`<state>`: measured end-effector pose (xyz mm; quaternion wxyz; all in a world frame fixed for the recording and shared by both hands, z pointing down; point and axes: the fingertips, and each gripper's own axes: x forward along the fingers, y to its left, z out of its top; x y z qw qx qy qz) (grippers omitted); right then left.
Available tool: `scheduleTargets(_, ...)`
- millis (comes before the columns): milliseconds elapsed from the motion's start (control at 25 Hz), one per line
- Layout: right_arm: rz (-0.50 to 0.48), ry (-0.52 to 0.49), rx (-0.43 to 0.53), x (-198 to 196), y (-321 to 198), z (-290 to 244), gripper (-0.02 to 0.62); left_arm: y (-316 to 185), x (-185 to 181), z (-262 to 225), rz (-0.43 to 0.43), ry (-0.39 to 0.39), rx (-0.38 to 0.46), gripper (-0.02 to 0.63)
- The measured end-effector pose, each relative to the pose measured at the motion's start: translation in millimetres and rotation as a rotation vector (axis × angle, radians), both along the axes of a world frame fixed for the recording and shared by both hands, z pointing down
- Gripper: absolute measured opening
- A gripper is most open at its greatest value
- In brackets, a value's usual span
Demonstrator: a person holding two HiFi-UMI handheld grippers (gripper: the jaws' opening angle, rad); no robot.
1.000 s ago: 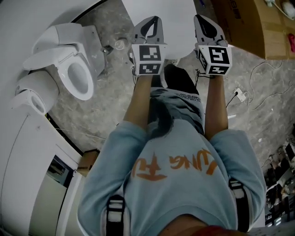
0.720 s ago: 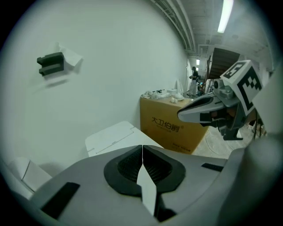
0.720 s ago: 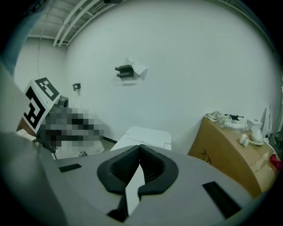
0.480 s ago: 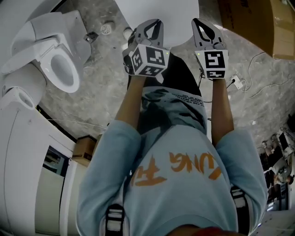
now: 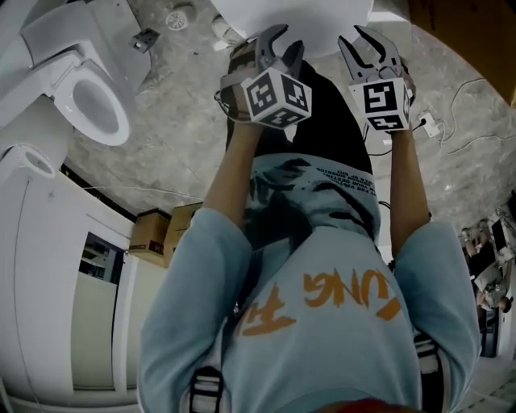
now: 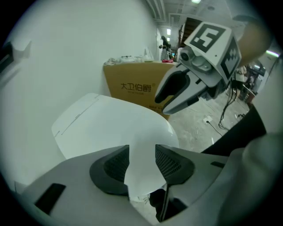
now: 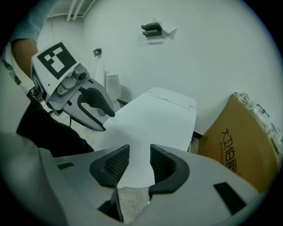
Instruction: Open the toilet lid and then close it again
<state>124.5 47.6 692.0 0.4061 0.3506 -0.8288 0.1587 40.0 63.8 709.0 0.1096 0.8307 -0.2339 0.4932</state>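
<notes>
The closed white toilet lid point(image 5: 294, 18) lies at the top of the head view, straight ahead of the person. My left gripper point(image 5: 280, 44) and right gripper point(image 5: 372, 42) hang side by side over its front edge, pointing steeply down. Both have just been opening and stand open, with nothing between their pads. In the left gripper view the lid point(image 6: 110, 126) fills the space beyond my open left gripper point(image 6: 142, 161), and the right gripper point(image 6: 177, 92) shows at upper right. In the right gripper view the lid point(image 7: 154, 114) lies past my open right gripper point(image 7: 139, 165).
A second toilet point(image 5: 93, 105) with its seat exposed stands at the left beside a white partition point(image 5: 40, 266). A large cardboard box point(image 7: 239, 137) sits right of the lid. Small boxes point(image 5: 165, 234) and cables with a socket strip point(image 5: 427, 125) lie on the grey floor.
Both grippers have dropped down towards the toilet lid and tipped more steeply downward. Their jaws, shut before, now stand apart. The second toilet has slid toward the upper left of the head view.
</notes>
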Motion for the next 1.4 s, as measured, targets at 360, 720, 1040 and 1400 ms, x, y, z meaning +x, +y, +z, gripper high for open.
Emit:
scheduleTargets(360, -0.331, 0.138, -0.058, -22, 44, 78, 0.311, 44, -11, 68, 0.208, -0.170, -0.010, 0.328)
scheduleTargets(720, -0.613, 0.364, 0.026, -31, 72, 122, 0.385, 65, -23, 107, 0.308, -0.307, 0.045, 0.360)
scheduleTargets(1040, -0.686, 0.432, 0.053, -35, 74, 135, 0.393, 78, -6, 123, 0.337, -0.271, 0.078, 0.359)
scheduleTargets(1400, -0.669, 0.487, 0.002, -36, 71, 133, 0.417, 76, -10, 122, 0.307, -0.283, 0.090, 0.347)
